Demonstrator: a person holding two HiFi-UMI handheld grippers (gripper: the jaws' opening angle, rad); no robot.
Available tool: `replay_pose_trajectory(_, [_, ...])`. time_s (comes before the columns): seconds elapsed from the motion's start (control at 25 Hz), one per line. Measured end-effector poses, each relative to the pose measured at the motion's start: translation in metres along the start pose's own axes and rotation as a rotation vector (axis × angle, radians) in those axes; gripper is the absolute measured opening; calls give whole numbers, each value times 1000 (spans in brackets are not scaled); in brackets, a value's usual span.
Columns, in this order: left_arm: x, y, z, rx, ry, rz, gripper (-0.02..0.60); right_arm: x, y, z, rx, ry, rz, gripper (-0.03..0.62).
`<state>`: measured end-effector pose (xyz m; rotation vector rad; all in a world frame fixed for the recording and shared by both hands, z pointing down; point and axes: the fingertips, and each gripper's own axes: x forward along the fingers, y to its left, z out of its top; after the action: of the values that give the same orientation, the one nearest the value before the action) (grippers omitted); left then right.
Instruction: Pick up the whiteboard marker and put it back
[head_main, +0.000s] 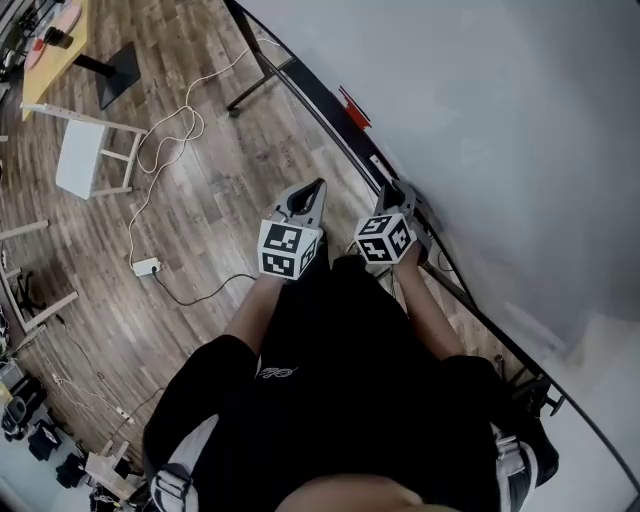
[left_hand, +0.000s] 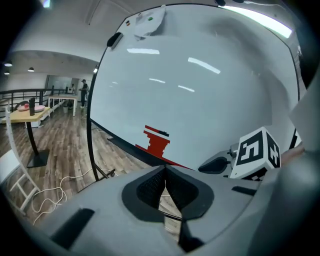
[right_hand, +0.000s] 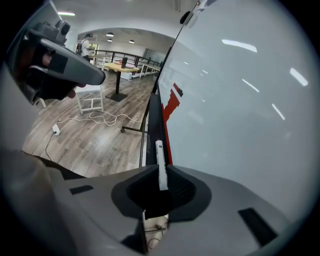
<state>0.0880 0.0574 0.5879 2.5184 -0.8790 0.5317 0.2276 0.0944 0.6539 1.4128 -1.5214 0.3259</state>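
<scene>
Whiteboard (head_main: 480, 120) and wood floor (head_main: 210, 200), with my right claw (right_hand: 160, 171) pinching the whiteboard marker (right_hand: 159, 160) at the tray (right_hand: 152, 120).

On my feed the right claw's jaws sit narrow, clamped on the marker's white barrel. The barrel sticks out forward past the tips and lines up with the dark tray running straight ahead of the claw; I can't tell whether it touches the tray. Farther ahead of that claw a red stepped shape (right_hand: 172, 102) sits against the board by the tray. My left claw (left_hand: 165, 169) is pressed fully closed with nothing between its jaws. It hangs just left of the right claw, clear of the board and over the floor. A white cable (head_main: 170, 140) trails on the planks ahead and left of it.
</scene>
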Motion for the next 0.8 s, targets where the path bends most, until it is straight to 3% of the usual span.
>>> replay_pose_trajectory(0.12, [11, 17, 13, -20, 9, -29, 8, 7, -10, 4, -105, 80, -59, 70])
replay_pose_trajectory(0.2, [21, 25, 20, -13, 11, -50, 8, 14, -12, 5, -150, 124, -66, 71])
replay_pose_trajectory(0.4, [41, 44, 31, 9, 20, -82, 8, 33, -15, -1, -147, 213, -67, 66])
replay_pose_trajectory(0.6, [32, 76, 21, -12, 31, -53, 8, 39, -10, 6, -109, 222, -106, 58])
replay_pose_trajectory(0.8, [24, 94, 0, -64, 54, -11, 8, 46, -7, 5, -190, 197, -113, 57])
